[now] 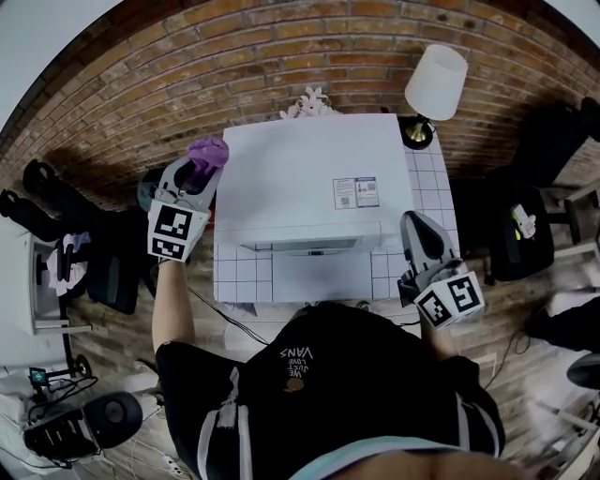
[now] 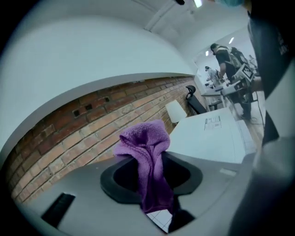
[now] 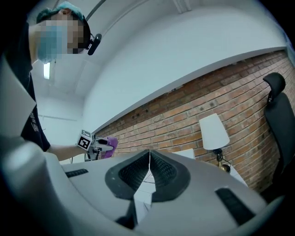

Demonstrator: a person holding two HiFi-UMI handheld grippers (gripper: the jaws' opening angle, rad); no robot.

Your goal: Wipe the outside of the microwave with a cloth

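Person and grippers, appearance as logged from my feed.
I see a dark short-sleeved top [image 1: 323, 384] with white lettering and white side stripes [image 1: 221, 422], plus a teal cap [image 3: 64, 8]. Left gripper [image 1: 201, 169] and right gripper [image 1: 418, 221] have pale grey shells and black jaw pads. Each carries a white cube [image 1: 176, 232] with black square markers.
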